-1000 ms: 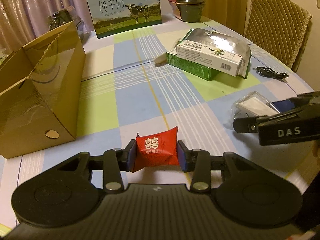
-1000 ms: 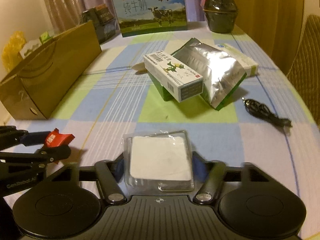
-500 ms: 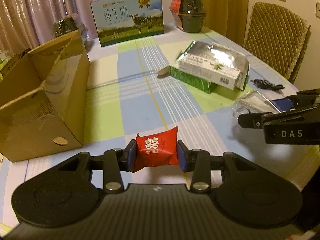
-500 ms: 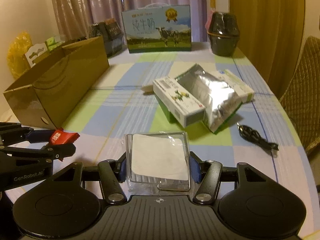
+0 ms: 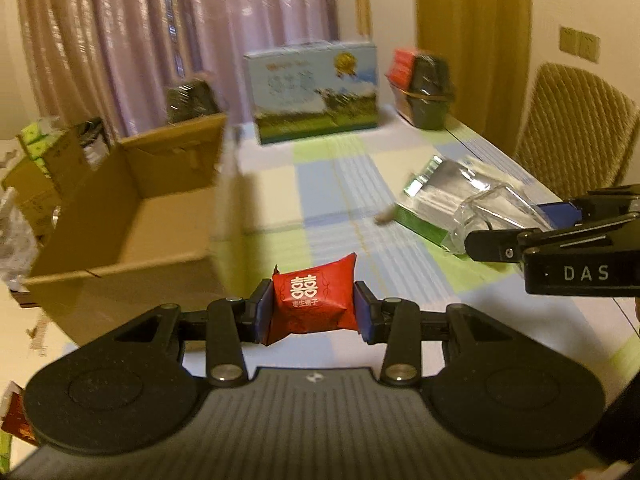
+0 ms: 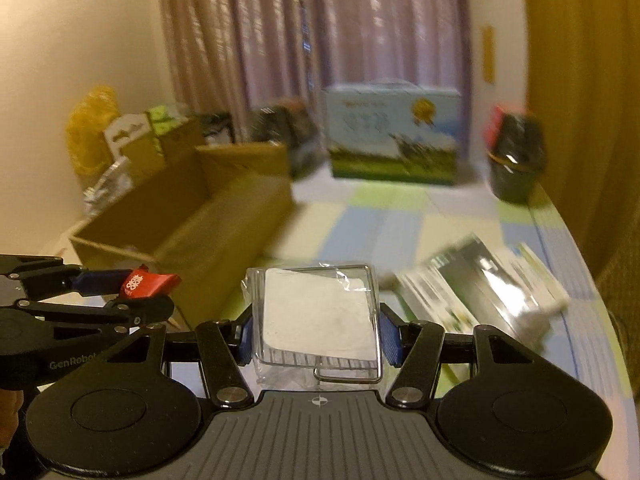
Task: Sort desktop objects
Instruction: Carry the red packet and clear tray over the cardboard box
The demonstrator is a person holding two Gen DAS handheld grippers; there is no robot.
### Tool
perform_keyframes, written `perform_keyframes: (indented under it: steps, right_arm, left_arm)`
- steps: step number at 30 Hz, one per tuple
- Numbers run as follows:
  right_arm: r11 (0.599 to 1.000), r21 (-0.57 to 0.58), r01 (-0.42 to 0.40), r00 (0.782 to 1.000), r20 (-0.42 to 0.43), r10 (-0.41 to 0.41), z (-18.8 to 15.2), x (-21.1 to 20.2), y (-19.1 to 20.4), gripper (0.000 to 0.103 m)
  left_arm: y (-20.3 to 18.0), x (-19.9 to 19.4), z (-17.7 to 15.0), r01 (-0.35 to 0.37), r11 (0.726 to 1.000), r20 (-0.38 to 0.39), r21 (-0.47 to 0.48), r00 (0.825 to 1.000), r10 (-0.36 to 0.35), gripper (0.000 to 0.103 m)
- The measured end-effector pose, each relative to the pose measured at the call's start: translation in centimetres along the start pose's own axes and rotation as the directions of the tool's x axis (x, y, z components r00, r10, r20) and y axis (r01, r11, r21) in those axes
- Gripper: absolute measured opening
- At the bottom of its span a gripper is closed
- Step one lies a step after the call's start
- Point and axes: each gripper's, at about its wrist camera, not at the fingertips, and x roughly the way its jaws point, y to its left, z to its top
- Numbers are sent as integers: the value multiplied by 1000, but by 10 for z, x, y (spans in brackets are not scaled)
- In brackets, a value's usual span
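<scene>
While both of my claws hang above the near end of the table (image 5: 280,184), each has something clamped between its pads. My left claw (image 5: 314,309) is closed on a small red candy packet (image 5: 314,304) with white characters on its face; the blue pads press on its two sides and it sits clear of the checked cloth below. My right claw (image 6: 316,330) grips a clear plastic pouch (image 6: 318,312) with a white square pad inside, its pads pressing the pouch's left and right edges, and the pouch juts forward past the fingertips.

From the left wrist view, the right claw (image 5: 520,224) shows at the right edge with the clear pouch (image 5: 496,212) sticking out toward the left. From the right wrist view, the left claw (image 6: 152,288) shows at the left edge with the red packet (image 6: 146,284) in it.

An open cardboard box (image 5: 132,216) stands on the left side of the table, just beyond and to the left of the red packet. To the right lies a blurred pile with a silver foil bag (image 6: 484,276) on boxes. At the far end stand a blue-and-green milk carton case (image 5: 316,92) and a dark pot (image 5: 428,96). A woven chair (image 5: 576,128) sits at the far right.
</scene>
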Motion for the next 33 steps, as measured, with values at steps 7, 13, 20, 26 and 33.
perform_keyframes:
  steps: [7,13,20,26,33]
  right_arm:
    - [993,-75,-87,995,36,90,39,24,47,55]
    - [984,-114,-140,989,22,143,59,57,80,56]
    - [972,-153,-177,984,-3,179,74,93,108,55]
    - [969,-162,-184,983,-19,184,78,116,119,56]
    - [972,-147,-183,983,-40,179,78,133,120,55]
  left_arm:
    - [60,-20,22,-87,996,54,-21,995,88,37]
    - [112,-22,37,-159,987,74,-36,984,161,37]
    - [161,-10,47,-183,981,65,-66,980,187,37]
    - [181,4,49,-175,982,54,-71,982,179,37]
    - [194,21,43,-158,983,31,-90,986,162,37]
